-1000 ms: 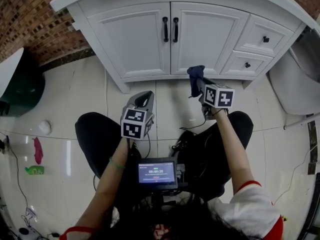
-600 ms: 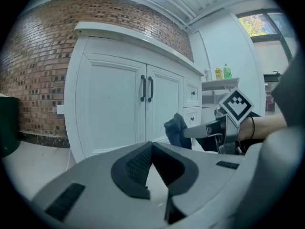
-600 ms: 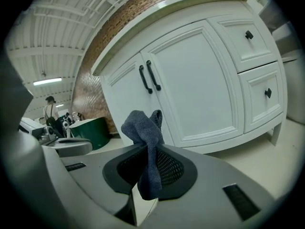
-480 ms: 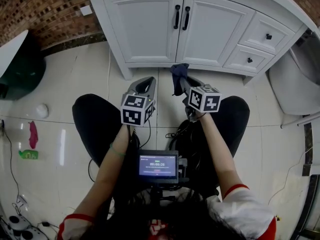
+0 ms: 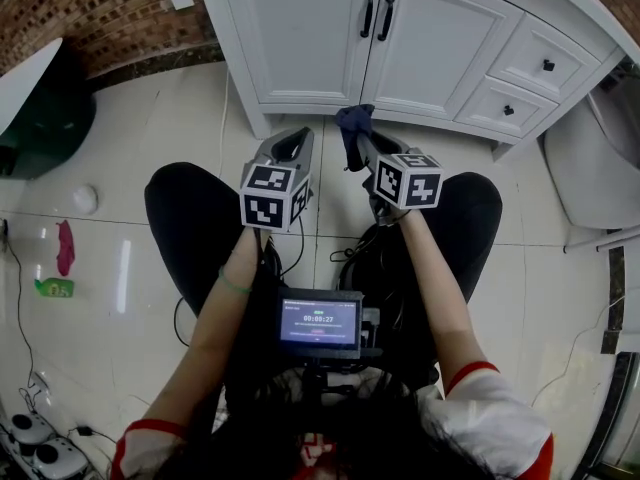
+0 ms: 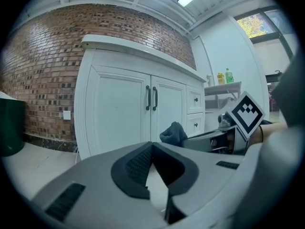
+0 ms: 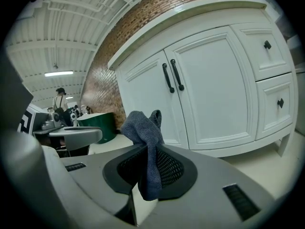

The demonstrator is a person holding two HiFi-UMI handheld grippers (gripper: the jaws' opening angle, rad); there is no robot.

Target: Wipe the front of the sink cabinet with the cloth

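The white sink cabinet [image 5: 330, 38] with two doors, black handles and two small drawers stands ahead of me; it also fills the left gripper view [image 6: 119, 113] and the right gripper view [image 7: 209, 94]. My right gripper [image 5: 356, 136] is shut on a dark blue cloth [image 5: 353, 128], which sticks up bunched from between the jaws [image 7: 145, 142]. It hangs in the air a short way in front of the cabinet base, apart from it. My left gripper [image 5: 288, 148] is shut with nothing in it [image 6: 151, 149], level with the right one.
A dark green bin [image 5: 45, 118] stands at the left by the brick wall. A white ball [image 5: 85, 199], a pink item [image 5: 65, 246] and a green bottle [image 5: 55, 287] lie on the tiled floor at left. A white toilet [image 5: 590, 178] is at the right.
My right gripper with the cloth has drawn back from the cabinet front and to the left, towards the left gripper. The head view has shifted, so the cabinet sits higher.
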